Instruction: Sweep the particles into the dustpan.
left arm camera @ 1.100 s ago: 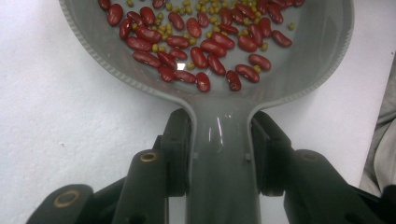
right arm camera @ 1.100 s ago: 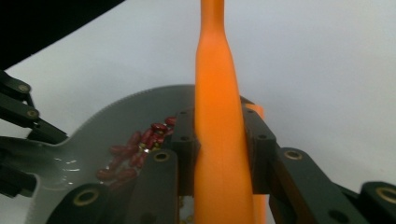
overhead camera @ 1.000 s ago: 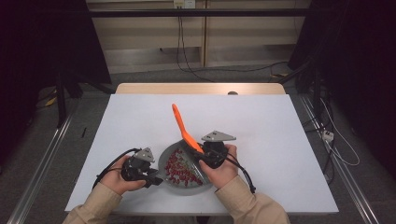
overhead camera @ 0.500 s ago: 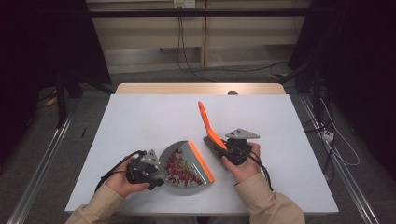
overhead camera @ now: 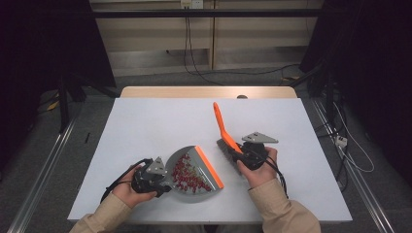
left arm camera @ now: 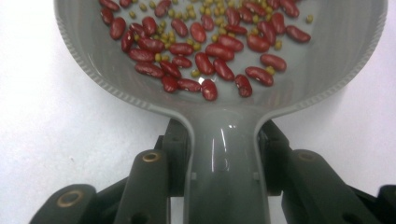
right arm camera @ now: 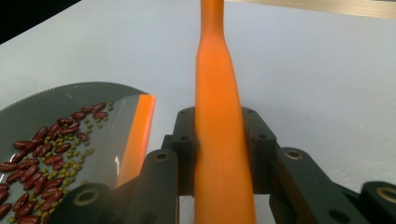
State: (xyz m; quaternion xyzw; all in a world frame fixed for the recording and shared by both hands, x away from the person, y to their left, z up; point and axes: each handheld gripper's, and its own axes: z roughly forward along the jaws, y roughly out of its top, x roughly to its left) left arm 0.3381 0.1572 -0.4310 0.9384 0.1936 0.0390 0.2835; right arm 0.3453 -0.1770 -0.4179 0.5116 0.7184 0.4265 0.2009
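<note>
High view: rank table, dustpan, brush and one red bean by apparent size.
1. Table, by far the largest.
2. Dustpan and brush: the pan looks wider, the brush longer; too close to rank.
3. A single red bean, a speck inside the pan.

Tabletop (overhead camera: 160, 121): white, rectangular sheet, with a strip of bare light wood (overhead camera: 204, 92) along its far edge.
Floor (overhead camera: 53, 160): grey carpet on both sides of the tabletop.
Rails (overhead camera: 41, 182): metal tracks run along the floor left and right.
Back wall (overhead camera: 155, 43): pale beige panels, with a socket plate (overhead camera: 190, 4) at the top.
Cables (overhead camera: 194, 53): black leads hang down the wall and trail across the floor.
Sides: dark curtains (overhead camera: 43, 48) left and right.
Light: even, from above.
</note>
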